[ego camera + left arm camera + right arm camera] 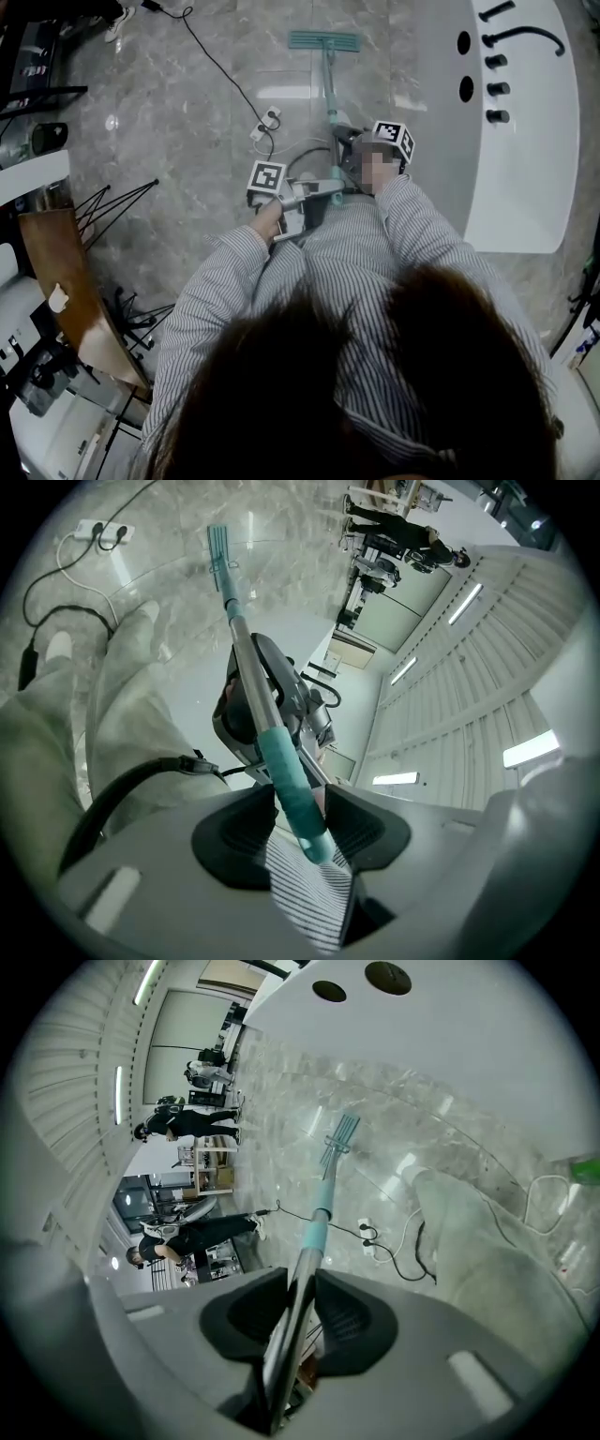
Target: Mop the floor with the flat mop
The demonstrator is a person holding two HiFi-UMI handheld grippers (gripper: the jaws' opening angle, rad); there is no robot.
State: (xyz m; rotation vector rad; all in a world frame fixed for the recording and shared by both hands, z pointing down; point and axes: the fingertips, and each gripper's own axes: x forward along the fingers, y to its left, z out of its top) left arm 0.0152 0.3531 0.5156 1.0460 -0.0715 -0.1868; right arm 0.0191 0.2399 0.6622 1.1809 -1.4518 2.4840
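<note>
The flat mop has a teal head point(324, 40) lying flat on the grey marble floor ahead of the person, with its pole point(330, 89) running back toward the body. My left gripper point(314, 192) is shut on the teal grip point(292, 794) at the pole's top end. My right gripper point(361, 150) is shut on the metal pole point(298, 1312) lower down, closer to the head. In the right gripper view the pole leads out to the mop head point(339, 1138) on the floor. The left gripper view shows the mop head point(218, 546) far off.
A white power strip point(265, 119) with a black cable point(211, 52) lies on the floor left of the pole. A white bathtub point(520, 122) stands at the right. A wooden board point(70, 281) and black wire legs point(117, 202) are at the left. People point(187, 1119) stand far off.
</note>
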